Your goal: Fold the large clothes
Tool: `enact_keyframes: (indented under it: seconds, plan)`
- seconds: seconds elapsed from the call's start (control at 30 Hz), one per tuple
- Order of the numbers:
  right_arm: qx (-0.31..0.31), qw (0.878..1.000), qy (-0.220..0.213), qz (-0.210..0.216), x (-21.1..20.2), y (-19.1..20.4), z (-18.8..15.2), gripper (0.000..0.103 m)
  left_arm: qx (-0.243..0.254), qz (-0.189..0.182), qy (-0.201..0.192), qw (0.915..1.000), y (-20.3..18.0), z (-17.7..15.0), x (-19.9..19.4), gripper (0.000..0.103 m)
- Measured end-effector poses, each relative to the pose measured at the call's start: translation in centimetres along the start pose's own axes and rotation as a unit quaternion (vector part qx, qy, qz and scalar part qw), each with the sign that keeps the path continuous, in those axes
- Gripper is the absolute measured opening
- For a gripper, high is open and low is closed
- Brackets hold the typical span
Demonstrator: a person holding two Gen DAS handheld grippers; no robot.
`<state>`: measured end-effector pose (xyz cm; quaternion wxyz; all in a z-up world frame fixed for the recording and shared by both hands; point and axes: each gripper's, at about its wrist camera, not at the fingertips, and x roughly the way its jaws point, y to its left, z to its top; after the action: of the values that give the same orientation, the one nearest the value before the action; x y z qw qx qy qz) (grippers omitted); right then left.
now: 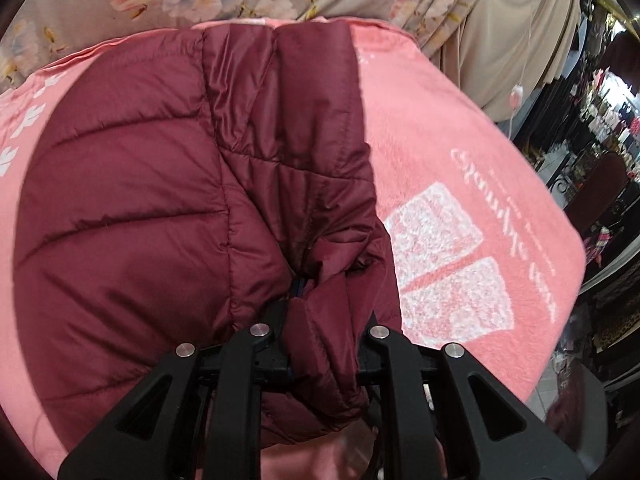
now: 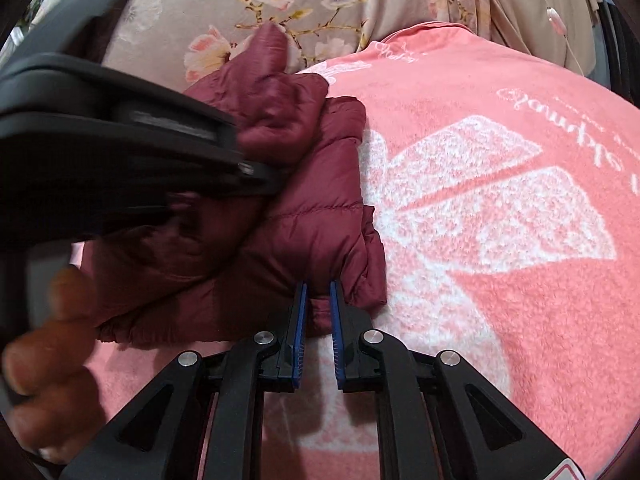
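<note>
the left gripper (image 1: 320,344) points steeply down, its black linkage arms spread low in its own view, jaws drawn close on a fold of the maroon jacket (image 1: 160,200) bunched between them. in the right wrist view the same tool crosses the upper left as a blurred black body, with the person's left hand (image 2: 44,344) wrapped round its handle, fingers curled. the right gripper (image 2: 319,300) tilts down less steeply, its blue-padded fingers (image 2: 301,312) nearly parallel, pinching the jacket's edge.
</note>
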<state>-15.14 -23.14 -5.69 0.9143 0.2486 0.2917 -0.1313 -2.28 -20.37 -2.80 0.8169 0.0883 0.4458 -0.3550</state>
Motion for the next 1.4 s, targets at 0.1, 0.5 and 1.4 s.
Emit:
enact_keyframes:
  seconds: [0.1,0.5,1.4]
  plan:
    - [-0.004,1.000,-0.001,0.008,-0.4,-0.4,-0.3,0.008,0.001,0.008,0.008,0.9999,-0.5,-0.1,1.5,0.014]
    - [-0.020,0.997,-0.069,0.029,-6.8,0.0,0.6,0.052,-0.002,-0.076,-0.033,0.9966,1.0,1.4,-5.8,0.041]
    - [0.106,0.990,-0.076,0.053,-2.1,-0.9,3.3,0.006,0.054,0.045,0.033,0.9970,1.3,13.2,7.1,0.042]
